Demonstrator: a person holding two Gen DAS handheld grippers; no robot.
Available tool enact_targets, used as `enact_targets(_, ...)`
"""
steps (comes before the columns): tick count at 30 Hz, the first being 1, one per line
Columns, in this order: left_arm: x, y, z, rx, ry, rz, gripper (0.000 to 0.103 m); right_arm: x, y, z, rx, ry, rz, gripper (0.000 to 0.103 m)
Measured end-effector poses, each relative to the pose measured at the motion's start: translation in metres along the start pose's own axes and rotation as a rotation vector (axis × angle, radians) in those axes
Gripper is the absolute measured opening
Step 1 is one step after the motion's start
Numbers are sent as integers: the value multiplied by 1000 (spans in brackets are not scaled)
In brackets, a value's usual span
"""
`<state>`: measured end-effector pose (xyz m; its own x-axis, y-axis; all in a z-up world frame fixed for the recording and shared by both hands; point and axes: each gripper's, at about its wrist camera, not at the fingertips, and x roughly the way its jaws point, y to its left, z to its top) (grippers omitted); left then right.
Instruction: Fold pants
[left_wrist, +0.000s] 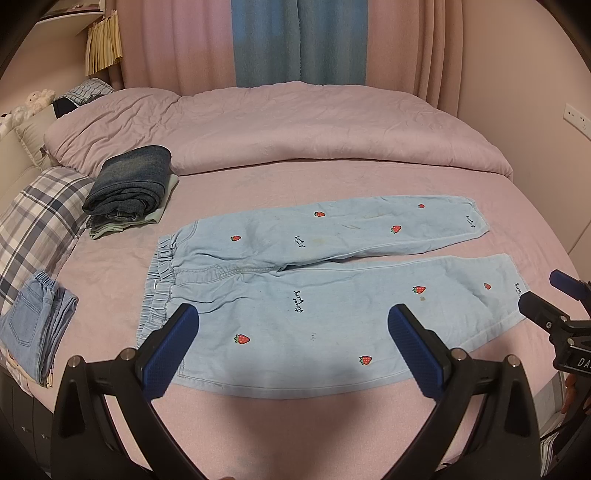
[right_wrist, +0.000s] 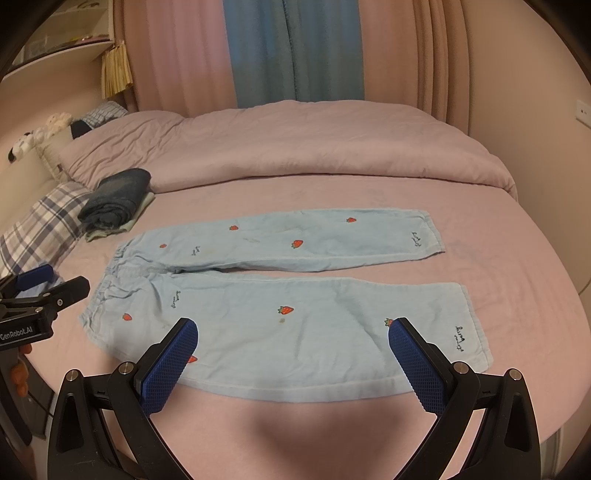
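Observation:
Light blue pants with red strawberries (left_wrist: 314, 280) lie flat and spread on the pink bed, waistband to the left, both legs running to the right. They also show in the right wrist view (right_wrist: 280, 295). My left gripper (left_wrist: 293, 325) is open and empty, hovering above the near leg close to the waist end. My right gripper (right_wrist: 293, 336) is open and empty, hovering above the near leg close to its cuff. The right gripper also shows at the right edge of the left wrist view (left_wrist: 546, 299), and the left gripper at the left edge of the right wrist view (right_wrist: 51, 284).
A stack of folded dark jeans (left_wrist: 129, 184) lies at the back left. Folded light jeans (left_wrist: 35, 325) lie at the left edge beside a plaid pillow (left_wrist: 40, 218). A pink duvet (left_wrist: 295, 125) is bunched along the back. The bed's near edge (left_wrist: 295, 443) is just below the grippers.

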<state>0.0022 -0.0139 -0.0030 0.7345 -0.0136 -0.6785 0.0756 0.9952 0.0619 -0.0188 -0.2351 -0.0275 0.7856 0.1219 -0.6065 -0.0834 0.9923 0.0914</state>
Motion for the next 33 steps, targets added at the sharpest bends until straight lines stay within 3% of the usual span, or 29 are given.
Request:
enact_targets(6,7,12,-3,-57,26,-48,102,5,6,-1,-38,21,-11,103)
enact_targets(10,22,36,-11,-154,50,-98,102,18,19,-9,-84,46,67,103)
enact_targets(14,55,86,-36,-354,135,-155,102,44,52,-26,-223,106,163,103)
enact_targets(17,75,130,-66,-532,198,-160,102,65,86,-43,-378,111,184,103)
enact_targets(19,80,149,-83,-634,215,-165,102,66,99,-53,-440,159,225,103)
enact_targets(21,83,163,-97,-733,221,-205,102,75,118,-64,-544,137,249,103)
enact_targets(24,100,178,-118,-893,233,-298,102,84,139,-77,-661,95,283,89)
enact_targets(27,115,181,-128,-968,253,-332,101,98,161,-92,-791,67,279,75)
enact_targets(30,119,186,-122,-1012,193,-318,100,104,176,-111,-916,41,272,67)
enact_targets(32,122,188,-117,-1023,178,-301,92,111,184,-118,-1003,-8,227,63)
enact_targets(33,127,191,-116,-1022,174,-291,82,111,188,-120,-1024,-30,220,59)
